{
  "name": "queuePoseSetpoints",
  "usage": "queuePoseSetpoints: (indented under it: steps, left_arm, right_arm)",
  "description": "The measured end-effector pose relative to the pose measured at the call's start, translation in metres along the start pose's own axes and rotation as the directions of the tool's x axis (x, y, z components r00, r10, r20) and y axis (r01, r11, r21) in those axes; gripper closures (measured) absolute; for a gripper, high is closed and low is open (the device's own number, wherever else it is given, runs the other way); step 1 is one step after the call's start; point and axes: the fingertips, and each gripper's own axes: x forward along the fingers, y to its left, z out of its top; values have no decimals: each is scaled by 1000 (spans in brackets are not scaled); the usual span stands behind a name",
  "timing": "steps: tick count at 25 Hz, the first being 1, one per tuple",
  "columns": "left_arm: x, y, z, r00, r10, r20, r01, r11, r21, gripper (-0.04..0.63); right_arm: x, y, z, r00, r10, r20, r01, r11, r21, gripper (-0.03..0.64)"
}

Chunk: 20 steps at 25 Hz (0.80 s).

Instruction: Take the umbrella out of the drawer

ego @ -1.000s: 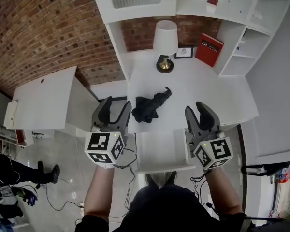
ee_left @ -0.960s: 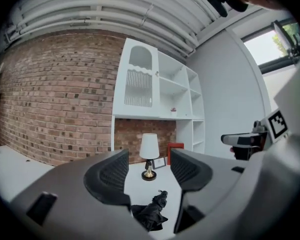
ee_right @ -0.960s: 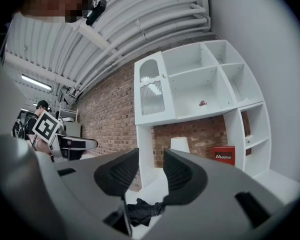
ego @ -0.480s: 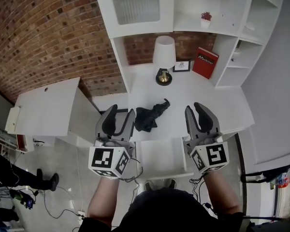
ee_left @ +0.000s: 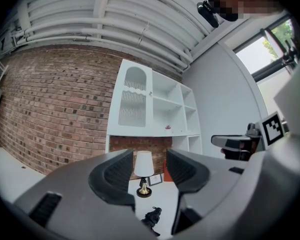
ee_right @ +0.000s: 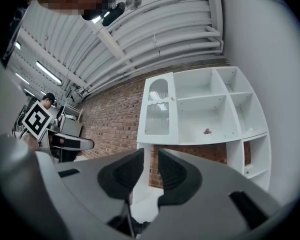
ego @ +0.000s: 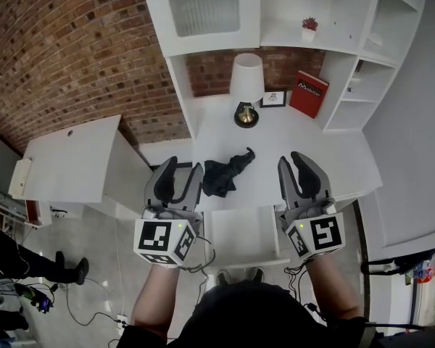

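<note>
Black folded umbrella (ego: 223, 174) on counter (ego: 304, 143), outside open drawer (ego: 243, 230): task seemingly done. Left tool (ego: 181, 167), right tool (ego: 293, 160) flanking drawer, both empty, jaws half apart, closing.

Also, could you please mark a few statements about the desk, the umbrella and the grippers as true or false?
1. The umbrella lies on the desktop, outside the drawer. True.
2. A small picture frame stands between the lamp and the red book. True.
3. The lamp stands right of the red book. False: in the head view it stands left of it.
4. The drawer is shut. False: it is pulled out.
5. The left gripper grips the umbrella. False: nothing is between its closing jaws.
</note>
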Motion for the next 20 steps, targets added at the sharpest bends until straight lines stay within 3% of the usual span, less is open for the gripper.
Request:
queuePoseSetpoints:
  steps: [20]
  left_arm:
    - [4,-4,-9,1000,10,-19,-10,1000,-3,391]
  right_arm:
    - [-2,-5,-2,1000,13,-1,-13,1000,4,538]
